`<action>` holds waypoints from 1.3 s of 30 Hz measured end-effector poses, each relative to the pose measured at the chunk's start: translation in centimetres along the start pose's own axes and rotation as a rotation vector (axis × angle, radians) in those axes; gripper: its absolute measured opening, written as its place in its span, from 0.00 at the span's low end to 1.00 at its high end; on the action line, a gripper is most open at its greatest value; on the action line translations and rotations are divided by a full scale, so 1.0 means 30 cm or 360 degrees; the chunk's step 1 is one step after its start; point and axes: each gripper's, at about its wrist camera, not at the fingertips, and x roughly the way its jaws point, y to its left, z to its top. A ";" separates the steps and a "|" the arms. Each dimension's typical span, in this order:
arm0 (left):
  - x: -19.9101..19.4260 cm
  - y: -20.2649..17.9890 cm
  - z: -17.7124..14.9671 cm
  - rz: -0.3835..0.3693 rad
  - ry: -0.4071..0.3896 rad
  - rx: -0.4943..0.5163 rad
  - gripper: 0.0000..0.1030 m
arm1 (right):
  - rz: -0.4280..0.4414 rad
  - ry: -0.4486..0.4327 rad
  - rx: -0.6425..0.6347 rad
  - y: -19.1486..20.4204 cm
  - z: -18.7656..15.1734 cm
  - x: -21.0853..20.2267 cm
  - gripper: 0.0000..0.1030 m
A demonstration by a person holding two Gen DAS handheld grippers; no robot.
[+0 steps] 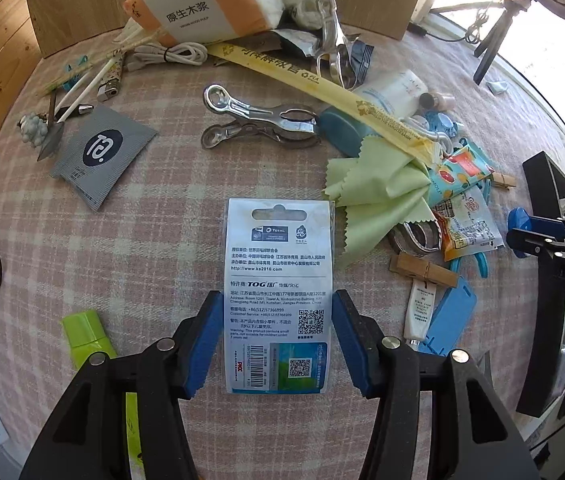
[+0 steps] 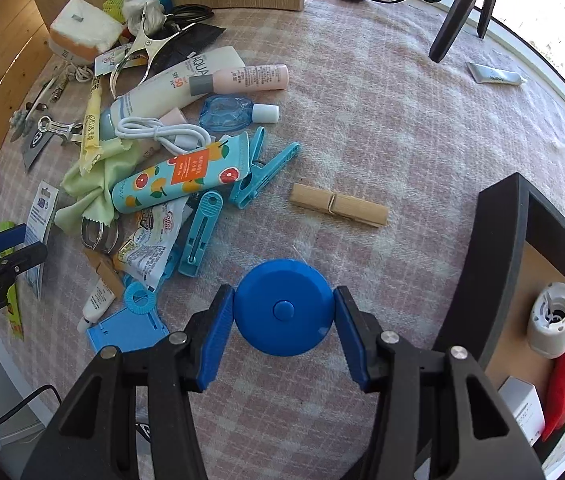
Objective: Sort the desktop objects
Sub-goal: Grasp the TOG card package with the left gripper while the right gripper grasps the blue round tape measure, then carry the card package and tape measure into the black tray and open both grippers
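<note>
Two items in hand, many more loose on the checked-cloth counter (image 2: 382,128).

Black tray (image 2: 498,240): at right edge, holds a white gadget and red pouch; judged the sorting destination.

Blister card (image 1: 278,280): flat printed packaging, lying face-down between the left gripper (image 1: 277,344) jaws, which press its long edges. Light, thin, likely to bow; better gripped low, near the barcode.

Blue tape measure (image 2: 282,307): round plastic case, clamped across its width by the right gripper (image 2: 282,332) jaws. Rigid, light, smooth-rimmed, may slip; hold at widest point.

Wooden clothespin (image 2: 338,205): loose, beyond the tape.
</note>
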 end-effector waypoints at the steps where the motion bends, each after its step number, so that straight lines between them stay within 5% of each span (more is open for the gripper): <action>1: -0.020 -0.017 0.001 -0.0005 -0.0013 0.0012 0.51 | -0.0002 -0.0009 0.0005 -0.008 -0.004 -0.012 0.48; 15: -0.161 -0.455 0.030 -0.0173 -0.0117 0.0357 0.51 | -0.0076 -0.0154 0.0220 -0.239 -0.075 -0.216 0.48; 30: -0.177 -1.068 -0.005 -0.0380 -0.0126 0.0755 0.51 | -0.0225 -0.0209 0.0538 -0.650 -0.373 -0.354 0.48; 39: -0.181 -1.311 -0.043 -0.0428 -0.0116 0.0921 0.51 | -0.0273 -0.0221 0.0695 -0.830 -0.521 -0.417 0.48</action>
